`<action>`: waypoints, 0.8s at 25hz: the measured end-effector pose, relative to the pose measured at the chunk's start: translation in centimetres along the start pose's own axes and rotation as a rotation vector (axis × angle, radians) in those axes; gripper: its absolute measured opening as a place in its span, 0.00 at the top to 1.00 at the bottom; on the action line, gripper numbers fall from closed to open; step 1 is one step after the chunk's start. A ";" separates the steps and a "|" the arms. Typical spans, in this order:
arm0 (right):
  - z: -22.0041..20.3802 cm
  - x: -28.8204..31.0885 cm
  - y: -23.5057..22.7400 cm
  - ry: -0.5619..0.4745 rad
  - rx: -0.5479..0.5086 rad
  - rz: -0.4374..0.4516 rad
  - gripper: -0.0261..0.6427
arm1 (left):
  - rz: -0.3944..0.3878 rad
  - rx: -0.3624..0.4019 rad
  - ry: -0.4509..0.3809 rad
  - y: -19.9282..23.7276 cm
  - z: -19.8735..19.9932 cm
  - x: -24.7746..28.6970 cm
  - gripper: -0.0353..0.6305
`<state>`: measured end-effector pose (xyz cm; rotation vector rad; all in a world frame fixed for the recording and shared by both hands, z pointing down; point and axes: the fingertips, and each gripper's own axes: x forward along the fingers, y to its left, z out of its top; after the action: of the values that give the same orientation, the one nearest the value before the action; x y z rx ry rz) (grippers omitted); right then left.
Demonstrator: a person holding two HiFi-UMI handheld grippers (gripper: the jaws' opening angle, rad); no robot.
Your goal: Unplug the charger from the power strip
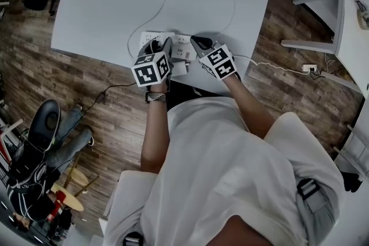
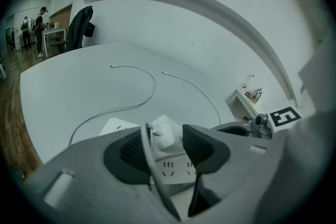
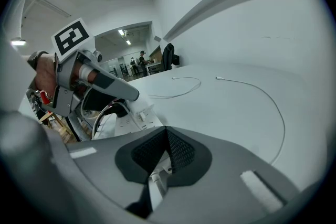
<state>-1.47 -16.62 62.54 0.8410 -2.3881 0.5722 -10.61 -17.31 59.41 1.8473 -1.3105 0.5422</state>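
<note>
Where the power strip (image 1: 180, 41) lies, the table edge (image 1: 92, 51) runs close.

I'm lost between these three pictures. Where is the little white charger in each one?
Left gripper view: the charger sits low centre, between the parted jaws.
Head view: mid-picture, at the left gripper's tips, mostly hidden by them.
Right gripper view: left of centre, just below the left gripper's tip.
Shared landmark: the white power strip under it.

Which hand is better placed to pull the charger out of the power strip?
Left. The charger sits between the left tool's parted jaws, on the power strip; the right tool is shut, off to one side.
</note>
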 end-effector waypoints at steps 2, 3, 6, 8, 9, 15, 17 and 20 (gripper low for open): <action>0.6 0.8 0.0 0.006 0.004 -0.001 0.96 | 0.011 0.019 0.009 0.8 0.6 0.2 0.65; 0.9 1.2 0.1 0.009 0.005 -0.002 0.96 | 0.017 0.028 0.012 1.2 0.8 0.2 0.64; 1.3 2.2 0.2 0.017 0.006 -0.005 0.96 | 0.048 0.042 0.013 2.9 1.2 0.1 0.60; 1.2 2.3 -0.3 0.018 0.007 -0.006 0.96 | 0.076 0.047 0.001 2.9 1.1 0.2 0.57; 1.1 2.1 -0.7 0.018 0.008 -0.008 0.96 | 0.083 0.048 -0.006 2.6 1.1 0.4 0.55; 0.6 0.4 0.4 0.019 0.005 -0.022 0.96 | 0.098 0.055 -0.053 2.2 0.3 -2.4 0.49; 0.3 0.1 0.6 0.032 0.014 -0.025 0.96 | 0.097 0.065 -0.061 2.2 0.1 -2.9 0.47; -0.2 -1.0 0.1 0.044 0.044 -0.033 0.96 | 0.100 0.095 -0.078 1.3 -0.2 -3.2 0.45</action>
<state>-0.86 -16.01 62.06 0.8758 -2.3249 0.6254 -12.98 -15.45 57.72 1.9044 -1.4577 0.6002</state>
